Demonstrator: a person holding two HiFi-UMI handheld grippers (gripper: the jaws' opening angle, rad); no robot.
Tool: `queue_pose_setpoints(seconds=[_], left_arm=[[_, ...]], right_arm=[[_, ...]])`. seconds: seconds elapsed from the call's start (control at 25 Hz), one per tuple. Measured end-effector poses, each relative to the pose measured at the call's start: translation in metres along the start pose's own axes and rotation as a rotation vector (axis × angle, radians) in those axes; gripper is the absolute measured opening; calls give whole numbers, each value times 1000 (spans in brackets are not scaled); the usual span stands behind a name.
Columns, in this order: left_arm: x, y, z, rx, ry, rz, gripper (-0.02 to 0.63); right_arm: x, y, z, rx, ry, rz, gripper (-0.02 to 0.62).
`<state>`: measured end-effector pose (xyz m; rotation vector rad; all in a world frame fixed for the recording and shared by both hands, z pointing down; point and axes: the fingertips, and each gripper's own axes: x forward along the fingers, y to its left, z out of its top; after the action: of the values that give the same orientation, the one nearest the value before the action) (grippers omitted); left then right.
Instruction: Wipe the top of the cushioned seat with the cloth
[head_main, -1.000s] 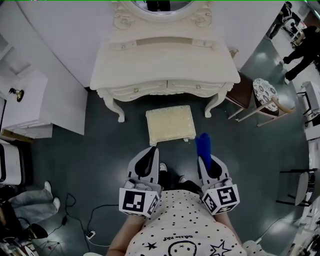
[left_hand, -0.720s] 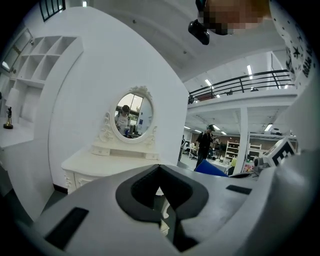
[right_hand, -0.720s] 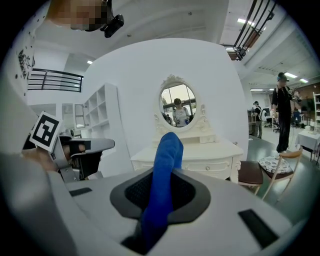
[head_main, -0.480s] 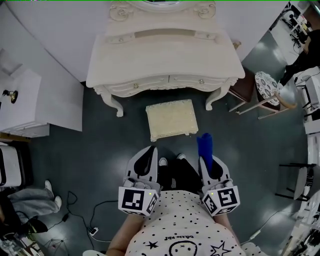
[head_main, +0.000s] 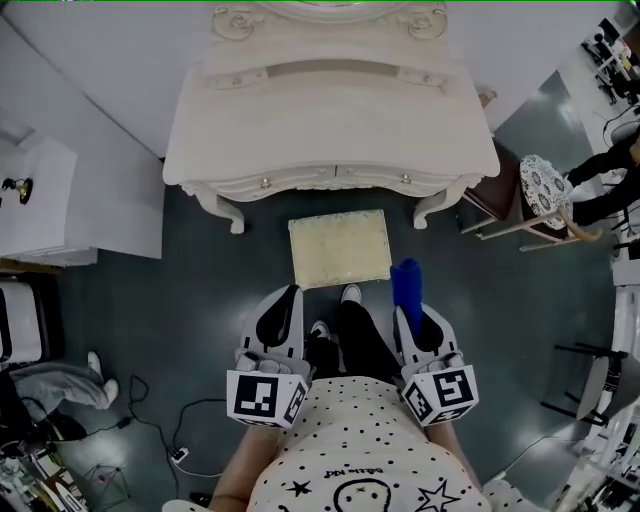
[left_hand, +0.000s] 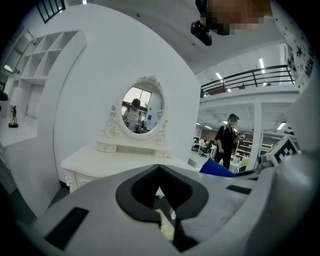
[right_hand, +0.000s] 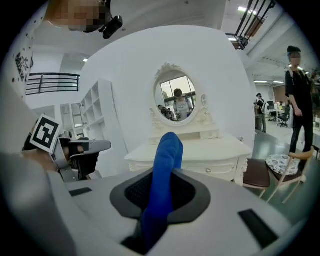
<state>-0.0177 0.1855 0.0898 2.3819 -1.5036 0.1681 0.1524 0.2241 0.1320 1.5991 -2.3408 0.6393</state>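
Blue cloth (head_main: 406, 285): clamped in right gripper (head_main: 410, 318), beside cream cushioned seat (head_main: 340, 248)'s near right corner.
Left gripper (head_main: 288, 300): jaws together, empty.
Edges: white dressing table (head_main: 330, 120) behind seat.

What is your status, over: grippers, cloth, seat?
Left gripper shut, empty. Right gripper shut on blue cloth, cloth standing upright. Cushioned seat ahead, not yet touched, nothing on top. Dressing table close behind it.

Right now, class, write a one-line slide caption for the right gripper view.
Right gripper shut on a blue cloth, facing a white dressing table with an oval mirror.
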Motion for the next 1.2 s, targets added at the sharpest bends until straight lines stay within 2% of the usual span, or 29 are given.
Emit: queue_pose_setpoints(seconds=[0.24,0.6,0.96,1.2], left_arm=[[50,6,25,14,-44,55,-3],[89,9,30,6,-51,117,-3],[105,4,34,13,-47,91,-3],[107,10,42,27,-48,45,-3]], right_arm=[[42,-42,33,-20,-13,38,63],[72,-79,47,-33,1,73,63],[76,-91,50,-10,-9,50,63],[75,-87,53,-3,-19,-3,63]])
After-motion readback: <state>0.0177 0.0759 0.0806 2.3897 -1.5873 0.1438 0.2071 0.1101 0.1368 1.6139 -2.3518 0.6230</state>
